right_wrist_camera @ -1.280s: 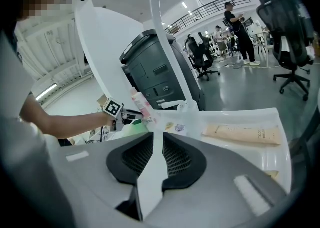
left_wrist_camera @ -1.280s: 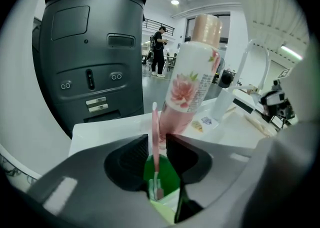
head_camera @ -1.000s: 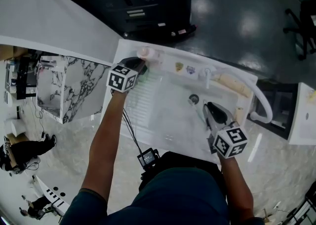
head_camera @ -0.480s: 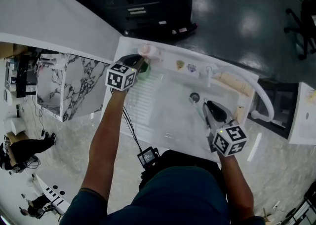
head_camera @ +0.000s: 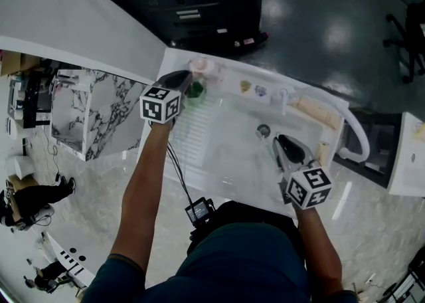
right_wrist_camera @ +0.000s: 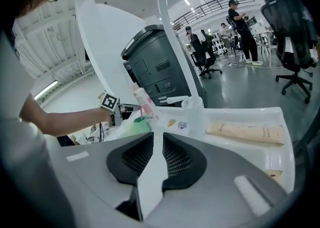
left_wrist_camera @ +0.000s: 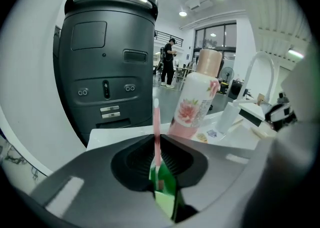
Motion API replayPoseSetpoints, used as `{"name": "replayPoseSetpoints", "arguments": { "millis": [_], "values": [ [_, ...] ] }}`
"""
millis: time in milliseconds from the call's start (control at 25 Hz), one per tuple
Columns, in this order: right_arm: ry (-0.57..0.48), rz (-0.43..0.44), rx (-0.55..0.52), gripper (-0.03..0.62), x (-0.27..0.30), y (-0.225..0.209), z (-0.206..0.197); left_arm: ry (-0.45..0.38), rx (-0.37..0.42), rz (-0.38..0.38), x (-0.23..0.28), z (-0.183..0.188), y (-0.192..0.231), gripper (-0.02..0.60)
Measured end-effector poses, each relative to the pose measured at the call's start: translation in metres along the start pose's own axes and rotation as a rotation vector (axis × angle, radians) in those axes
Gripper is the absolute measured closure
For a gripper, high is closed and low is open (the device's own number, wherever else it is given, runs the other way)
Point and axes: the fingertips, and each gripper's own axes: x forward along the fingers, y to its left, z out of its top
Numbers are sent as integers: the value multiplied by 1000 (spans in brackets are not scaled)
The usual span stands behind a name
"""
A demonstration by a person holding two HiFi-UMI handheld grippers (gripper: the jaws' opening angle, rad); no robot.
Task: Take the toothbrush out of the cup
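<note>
My left gripper (left_wrist_camera: 158, 162) is shut on the thin pink toothbrush (left_wrist_camera: 156, 127), which stands upright between its pads. Right below the jaws is the green cup (left_wrist_camera: 165, 189), with the brush's lower end still at its mouth. From the head view, the left gripper (head_camera: 188, 82) is at the sink's far left corner, over the green cup (head_camera: 194, 91). My right gripper (head_camera: 279, 142) hovers over the sink basin (head_camera: 226, 149), open with nothing between its jaws. The right gripper view also shows the green cup (right_wrist_camera: 135, 124) to the far left.
A pink flowered bottle (left_wrist_camera: 197, 104) stands just behind the cup, with a dark bin (left_wrist_camera: 107, 62) beyond the counter. On the sink's back rim are a white faucet (head_camera: 281, 101) and a beige tube (head_camera: 312, 110). The drain (head_camera: 263, 131) lies near my right gripper.
My left gripper has edged slightly left and back, and more of the green cup now shows beside its tips. The right gripper has barely moved.
</note>
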Motion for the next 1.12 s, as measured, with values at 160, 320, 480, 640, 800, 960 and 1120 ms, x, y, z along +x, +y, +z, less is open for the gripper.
{"name": "replayPoseSetpoints", "arguments": {
  "millis": [160, 320, 480, 640, 800, 960, 1120],
  "values": [
    [2, 5, -9, 528, -1, 4, 0, -34, -8, 17, -10, 7, 1, 548],
    [6, 11, -17, 527, 1, 7, 0, -68, -19, 38, -20, 12, 6, 548],
    [9, 18, -20, 528, 3, 12, -2, -100, -26, 53, -30, 17, 9, 548],
    [10, 24, -28, 528, 5, 16, -1, -138, -30, 63, -43, 27, 9, 549],
    [11, 31, -38, 528, 5, 23, -1, -183, -33, 66, -59, 40, 6, 549],
    [11, 40, -46, 528, 3, 31, -2, -215, -34, 61, -76, 49, 0, 549],
    [8, 47, -59, 527, -1, 38, -2, -246, -32, 58, -94, 58, -8, 549]
  ]
}}
